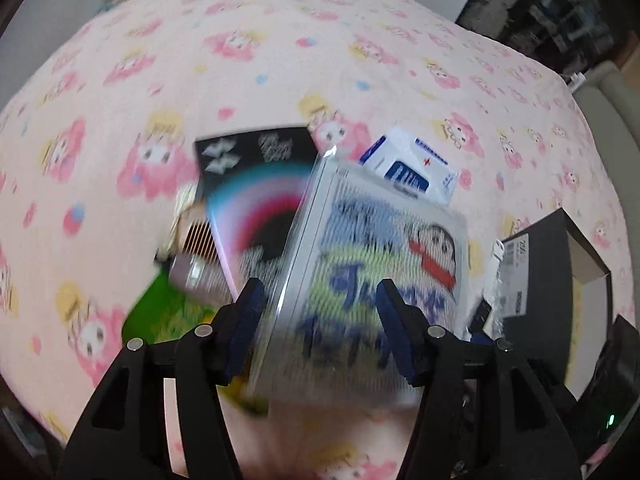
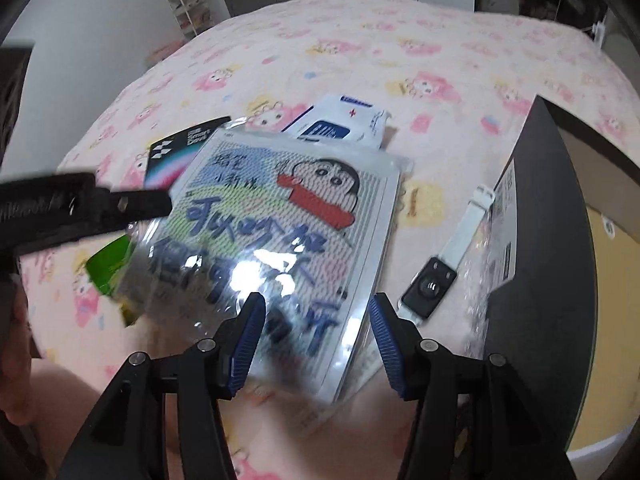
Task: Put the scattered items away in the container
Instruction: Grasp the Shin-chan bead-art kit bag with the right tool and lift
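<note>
- Both grippers are working on the same cartoon-print packet, a flat thing sealed in a clear sleeve, lying on the pink patterned bedspread with its near end sticking out toward the cameras.
- Left gripper has its jaws apart around the packet's near end. The left pad looks right at the sleeve's edge, but the blur makes it impossible to say whether either pad is really pressing.
- Right gripper is also spread, with the packet's near right corner sitting between the pads and no obvious squeeze on it.
- The container looks like the black cardboard box at the right edge of the bedspread, open side up. The packet isn't in it yet.
- Risk: that glossy sleeve is slippery and floppy, so a one-corner pinch could let it slide out or fold on the way to the box.
- Risk: the packet overlaps the black card with the rainbow arc and the green packet, so lifting it could drag those along or flick them away.
- The watch with the white strap sits just beside the box wall and could get knocked on the way over.
- The white and blue box lies beyond the packet, partly covered by it.
- Hard to read: a striped brownish item in the left view is smeared, and the box's inside is mostly cut off.
</note>
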`<state>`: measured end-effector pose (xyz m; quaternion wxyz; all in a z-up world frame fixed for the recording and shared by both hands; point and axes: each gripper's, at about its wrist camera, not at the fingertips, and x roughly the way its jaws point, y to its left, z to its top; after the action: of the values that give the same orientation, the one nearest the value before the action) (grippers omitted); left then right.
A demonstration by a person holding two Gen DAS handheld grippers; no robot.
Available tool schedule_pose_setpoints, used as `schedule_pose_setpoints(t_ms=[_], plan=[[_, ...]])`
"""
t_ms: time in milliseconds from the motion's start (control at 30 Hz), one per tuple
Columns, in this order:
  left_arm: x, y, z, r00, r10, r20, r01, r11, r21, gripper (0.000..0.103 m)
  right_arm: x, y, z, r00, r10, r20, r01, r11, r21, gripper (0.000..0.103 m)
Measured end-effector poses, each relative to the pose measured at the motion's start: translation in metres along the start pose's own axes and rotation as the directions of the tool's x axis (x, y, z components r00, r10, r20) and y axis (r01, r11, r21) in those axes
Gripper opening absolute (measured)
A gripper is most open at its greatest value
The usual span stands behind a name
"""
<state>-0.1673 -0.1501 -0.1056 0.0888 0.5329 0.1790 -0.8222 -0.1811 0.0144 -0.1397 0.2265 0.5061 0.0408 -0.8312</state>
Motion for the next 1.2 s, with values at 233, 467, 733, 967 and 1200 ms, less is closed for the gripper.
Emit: schedule_pose_setpoints(t_ms=[233, 467, 733, 967, 1200], plan=[[0.025, 0.011, 0.002, 0.995, -0.004, -0.099, 0.001, 1.000, -0.028, 0.059, 0.021, -0.018, -0.003, 0.992, 0.113, -0.049, -0.107, 0.989, 0.106, 0.065], [0.003, 0.024, -0.008, 0.989, -0.051, -0.137, 0.037, 0.994, -0.099, 0.066, 0.010, -0.004, -0.017, 0.972, 0.164, -0.168, -0.154, 0.986, 0.067, 0.065], [0.034, 0.008, 0.000, 0.980, 0.054, -0.191, -0.061, 0.998, -0.033, 0.076, 0.030, -0.017, -0.015, 0.972, 0.208, -0.108, -0.190, 0.969, 0.157, 0.074], [0.009, 0.004, -0.015, 0.989, 0.015, -0.145, -0.018, 1.000, -0.015, 0.072, 0.023, -0.017, -0.014, 0.972, 0.223, -0.071, -0.208, 0.961, 0.182, 0.070], [-0.033, -0.001, -0.034, 0.998, -0.040, -0.057, 0.042, 0.998, 0.037, 0.065, -0.031, -0.007, -0.015, 0.983, 0.185, -0.008, -0.182, 0.973, 0.144, 0.069]])
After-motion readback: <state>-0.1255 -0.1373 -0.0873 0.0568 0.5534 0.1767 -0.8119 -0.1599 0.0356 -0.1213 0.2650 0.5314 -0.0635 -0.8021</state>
